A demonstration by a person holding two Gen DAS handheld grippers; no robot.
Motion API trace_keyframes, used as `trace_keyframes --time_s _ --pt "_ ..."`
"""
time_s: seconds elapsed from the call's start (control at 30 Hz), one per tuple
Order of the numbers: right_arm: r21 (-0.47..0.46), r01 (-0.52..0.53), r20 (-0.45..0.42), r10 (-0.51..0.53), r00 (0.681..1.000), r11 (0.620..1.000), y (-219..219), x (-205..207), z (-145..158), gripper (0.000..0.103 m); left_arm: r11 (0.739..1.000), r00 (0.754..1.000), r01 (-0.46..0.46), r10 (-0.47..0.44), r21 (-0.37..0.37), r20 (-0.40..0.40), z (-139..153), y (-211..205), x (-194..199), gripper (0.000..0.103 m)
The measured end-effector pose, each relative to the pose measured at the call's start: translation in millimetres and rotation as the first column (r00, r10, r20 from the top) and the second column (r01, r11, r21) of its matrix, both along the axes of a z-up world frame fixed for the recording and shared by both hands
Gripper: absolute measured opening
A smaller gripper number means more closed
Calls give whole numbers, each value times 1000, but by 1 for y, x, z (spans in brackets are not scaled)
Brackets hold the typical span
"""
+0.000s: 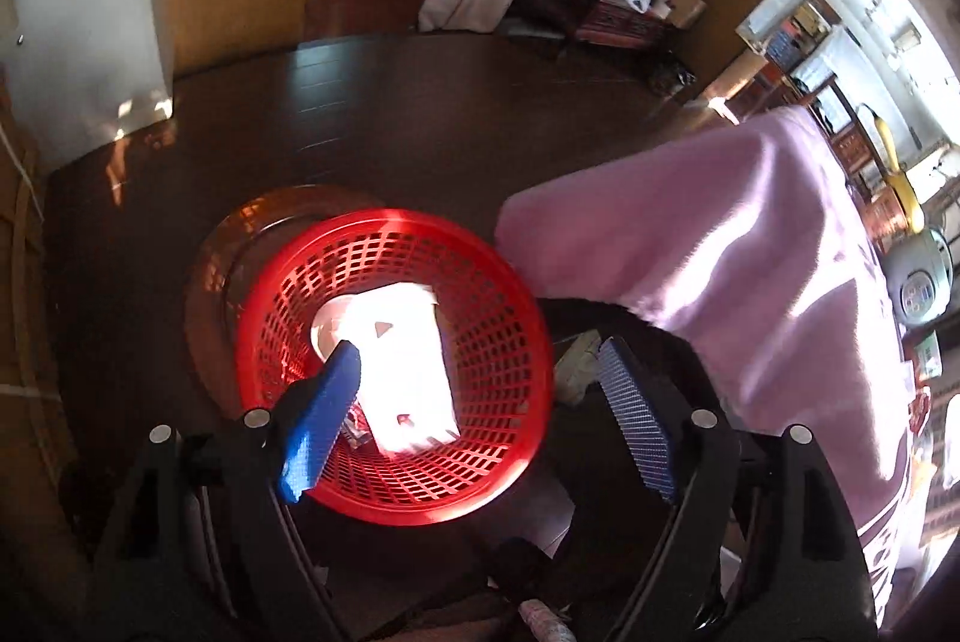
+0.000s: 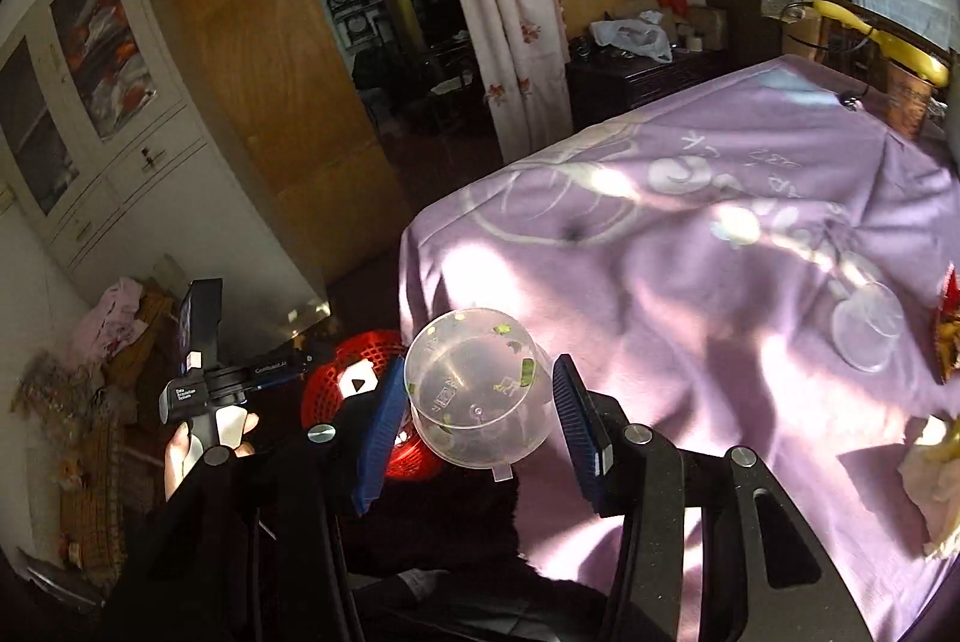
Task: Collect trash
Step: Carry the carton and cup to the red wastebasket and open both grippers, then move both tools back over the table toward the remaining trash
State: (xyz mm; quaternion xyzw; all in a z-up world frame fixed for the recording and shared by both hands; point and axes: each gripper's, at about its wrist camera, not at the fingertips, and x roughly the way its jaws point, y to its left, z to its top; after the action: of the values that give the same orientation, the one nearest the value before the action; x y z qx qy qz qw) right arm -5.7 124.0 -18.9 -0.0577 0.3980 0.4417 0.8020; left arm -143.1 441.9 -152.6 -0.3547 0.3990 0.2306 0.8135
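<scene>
A red mesh trash basket [image 1: 480, 450] stands on the dark floor beside the table; white paper trash [image 1: 408, 360] lies inside it. My left gripper [image 1: 480, 402] is open and empty, held right above the basket. My right gripper [image 2: 480, 402] is shut on a clear plastic container [image 2: 474, 390] with green scraps stuck inside, held at the table's corner above the basket [image 2: 360, 360]. The left gripper's handle [image 2: 204, 384] shows in the right wrist view.
A table under a purple cloth [image 2: 690, 246] fills the right. On it lie a clear round lid [image 2: 867, 324], crumpled paper [image 2: 936, 474] and a red snack wrapper [image 2: 948, 330]. A white cabinet [image 2: 108, 114] and clothes pile [image 2: 120, 324] stand left.
</scene>
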Motion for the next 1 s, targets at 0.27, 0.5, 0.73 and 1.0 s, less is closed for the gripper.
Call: trace_keyframes --time_s 0.27,0.5,0.73,1.0 --pt "-74 -164 -73 159 985 984 85 -19 -32 49 997 997 -74 74 6 2 0 15 -17 84" --pt "-99 -294 -134 280 950 951 169 -32 -59 55 990 991 -130 130 54 5 6 27 -31 88" --pt "-122 -271 -113 258 960 955 180 -31 -64 68 988 989 -150 150 37 2 5 36 -35 89" --pt "-83 -204 -108 195 975 975 146 -18 -58 69 992 994 -105 105 68 1 15 21 -24 89"
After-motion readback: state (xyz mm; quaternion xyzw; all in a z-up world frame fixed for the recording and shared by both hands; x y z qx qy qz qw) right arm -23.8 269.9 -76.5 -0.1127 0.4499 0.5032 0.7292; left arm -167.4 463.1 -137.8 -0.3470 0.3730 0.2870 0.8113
